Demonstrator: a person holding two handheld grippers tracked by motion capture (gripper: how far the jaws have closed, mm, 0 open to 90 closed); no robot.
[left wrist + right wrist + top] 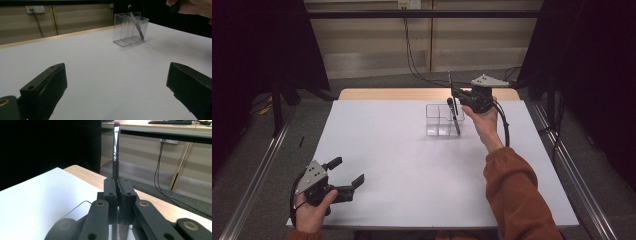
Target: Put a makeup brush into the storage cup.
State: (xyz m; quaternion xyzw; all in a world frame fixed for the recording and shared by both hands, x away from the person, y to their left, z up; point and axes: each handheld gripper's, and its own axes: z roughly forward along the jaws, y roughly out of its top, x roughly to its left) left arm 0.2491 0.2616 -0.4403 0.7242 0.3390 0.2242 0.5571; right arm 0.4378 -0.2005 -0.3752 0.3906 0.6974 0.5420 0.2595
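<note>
A clear compartmented box [437, 120] [127, 28] stands at the far middle of the white table [412, 165]. A dark stick-like item [455, 120] [139, 28] with a rounded top leans in its right compartment. Above the box, my right gripper [453, 93] [117, 181] is shut on a thin brush [116, 145] [450, 80] that stands upright with its bristles up. The brush's lower end is hidden behind the jaws, with the box's rim [80, 206] just beneath. My left gripper [348, 171] [115, 75] rests open near the front left corner and holds nothing.
A wooden strip [387, 94] runs along the table's far edge. Cables [412, 60] hang down the back wall. Metal rails [257, 170] flank the table on both sides. The person's orange sleeve [512, 190] crosses the right front of the table.
</note>
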